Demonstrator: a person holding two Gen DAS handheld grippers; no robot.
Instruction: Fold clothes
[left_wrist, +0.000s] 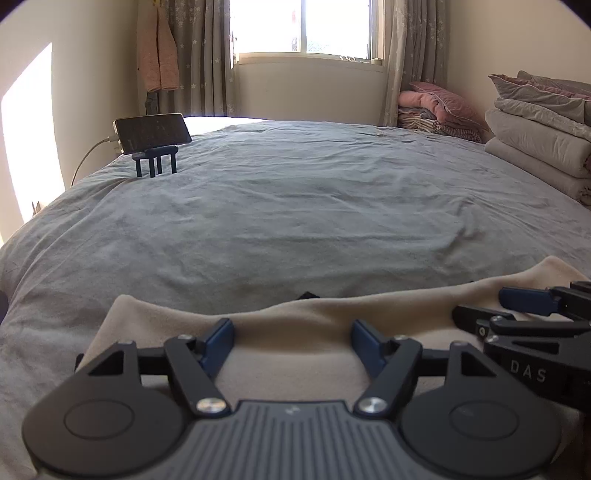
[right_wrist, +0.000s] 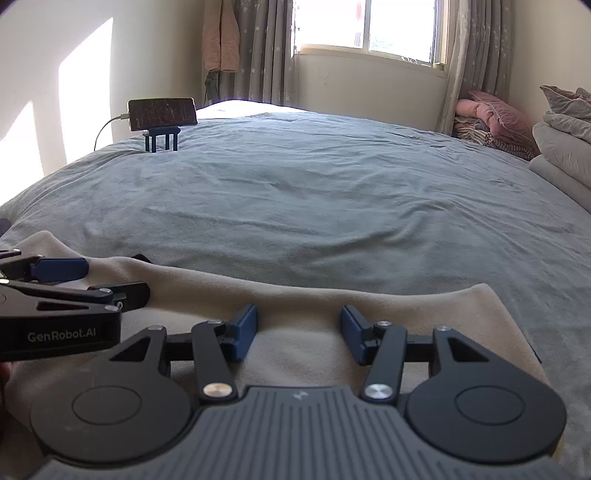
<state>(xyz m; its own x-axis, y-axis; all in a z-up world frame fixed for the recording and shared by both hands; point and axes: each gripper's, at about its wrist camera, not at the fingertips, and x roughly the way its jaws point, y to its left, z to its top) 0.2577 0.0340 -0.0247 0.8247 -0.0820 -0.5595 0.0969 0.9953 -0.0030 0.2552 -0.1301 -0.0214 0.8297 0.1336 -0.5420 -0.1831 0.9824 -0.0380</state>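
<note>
Beige garment (left_wrist: 295, 332) lies flat on the grey bedspread (left_wrist: 295, 203), under and btwn the fingers of both grippers, its far edge just ahead of the fingertips. Left gripper (left_wrist: 293, 343): fingers apart, nothing clamped, cloth showing in the gap. Right gripper (right_wrist: 299, 328): same, fingers apart w/ cloth btwn and below them, no grip. Both sit side by side, close.

Risks, as judgement:
- Fingers may close on the top layer only, or also pinch the bedspread below, since both fabrics are soft and the garment lies right on it. Bedspread would then lift w/ the fold.
- The grippers are near each other, so if both pinch near mid-edge the outer corners would sag and the fold come out skewed.
- The far edge is wavy, w/ a dip ahead of the left fingers, so a pinch there could catch a wrinkle and set a crease.

View diffs:
- Left wrist view shows the garment's left corner, left of the left finger (left_wrist: 218, 345), and a small dark bit (left_wrist: 306, 295) poking past the far edge; can't tell what it is.
- Right wrist view shows the right corner, beyond the right finger (right_wrist: 352, 334), and the "GenRobot.AI" print on the left unit.
- Phone on stand (right_wrist: 162, 114) sits far ahead-left of the fingers in both views.
</note>
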